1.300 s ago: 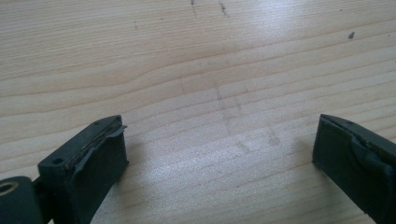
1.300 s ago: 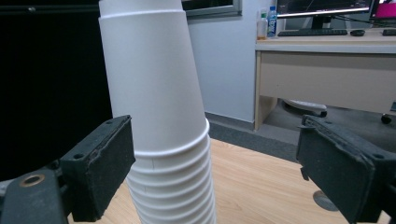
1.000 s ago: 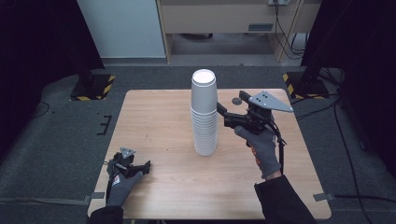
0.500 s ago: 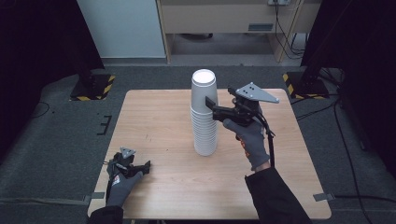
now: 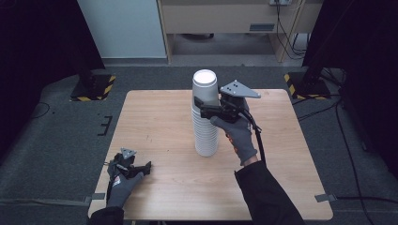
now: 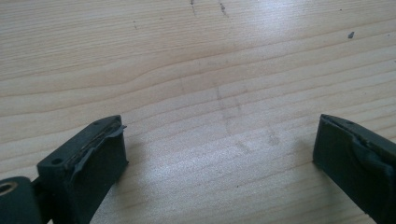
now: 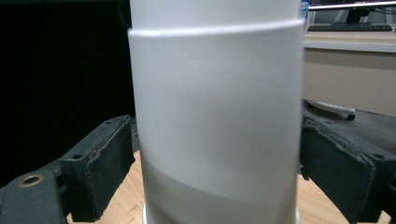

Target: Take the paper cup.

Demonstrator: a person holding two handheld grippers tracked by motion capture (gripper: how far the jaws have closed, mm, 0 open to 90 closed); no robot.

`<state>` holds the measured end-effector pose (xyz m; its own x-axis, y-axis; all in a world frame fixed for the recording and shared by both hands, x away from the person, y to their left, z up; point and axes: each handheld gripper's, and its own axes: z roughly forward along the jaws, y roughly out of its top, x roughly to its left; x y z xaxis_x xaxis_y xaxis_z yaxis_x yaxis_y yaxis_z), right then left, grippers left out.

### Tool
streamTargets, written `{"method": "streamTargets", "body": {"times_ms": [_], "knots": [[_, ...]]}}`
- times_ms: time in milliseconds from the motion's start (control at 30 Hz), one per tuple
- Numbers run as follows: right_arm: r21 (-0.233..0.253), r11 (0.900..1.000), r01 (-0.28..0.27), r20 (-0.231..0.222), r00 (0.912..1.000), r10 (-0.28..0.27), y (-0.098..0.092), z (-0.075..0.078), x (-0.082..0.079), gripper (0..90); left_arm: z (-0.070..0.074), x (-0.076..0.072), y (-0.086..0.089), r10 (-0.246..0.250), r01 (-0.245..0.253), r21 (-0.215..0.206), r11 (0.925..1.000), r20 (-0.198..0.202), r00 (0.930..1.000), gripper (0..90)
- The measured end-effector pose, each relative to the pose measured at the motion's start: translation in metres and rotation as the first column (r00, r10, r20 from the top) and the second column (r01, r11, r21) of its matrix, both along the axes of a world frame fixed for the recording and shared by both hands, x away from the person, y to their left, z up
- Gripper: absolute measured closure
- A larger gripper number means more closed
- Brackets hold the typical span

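A tall stack of white paper cups [image 5: 205, 126] stands upright near the middle of the wooden table [image 5: 155, 117]. My right gripper [image 5: 202, 107] reaches in from the right at the stack's upper part. In the right gripper view the top cup [image 7: 215, 93] sits between the two black jaws, and both pads [image 7: 100, 163] lie against its sides, so the right gripper [image 7: 217, 163] is shut on it. My left gripper [image 5: 141, 168] rests at the table's front left. Its jaws stand wide open over bare wood, and the left gripper [image 6: 219, 154] holds nothing.
Two black stands with yellow-striped feet [image 5: 91, 89] flank the table's far corners. A cabinet with cables [image 5: 281, 18] stands behind. The right gripper's cable [image 5: 259, 145] trails along the forearm.
The right gripper has moved left, up to the stack, until its jaws stand on either side of the top cup. The left gripper has not moved.
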<state>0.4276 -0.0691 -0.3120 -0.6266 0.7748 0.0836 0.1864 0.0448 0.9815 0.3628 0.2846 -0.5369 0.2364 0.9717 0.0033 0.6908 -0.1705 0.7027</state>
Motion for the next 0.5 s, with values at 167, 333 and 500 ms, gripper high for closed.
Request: {"method": "streamTargets", "body": {"times_ms": [167,333,500], "knots": [[-0.020,1.000,0.009,-0.010,0.9999,-0.009,0.0043,-0.0047,0.0049,11.5,0.0000,0.0000,0.0000,0.000,0.000,0.000,1.0000,0.000,1.0000,1.9],[-0.029,0.999,0.014,-0.014,0.9998,-0.015,0.0075,-0.0074,0.0078,12.3,0.0000,0.0000,0.0000,0.000,0.000,0.000,1.0000,0.000,1.0000,1.8],[-0.029,0.999,0.020,-0.015,0.9997,-0.020,0.0076,-0.0061,0.0076,13.4,0.0000,0.0000,0.0000,0.000,0.000,0.000,1.0000,0.000,1.0000,1.8]]}}
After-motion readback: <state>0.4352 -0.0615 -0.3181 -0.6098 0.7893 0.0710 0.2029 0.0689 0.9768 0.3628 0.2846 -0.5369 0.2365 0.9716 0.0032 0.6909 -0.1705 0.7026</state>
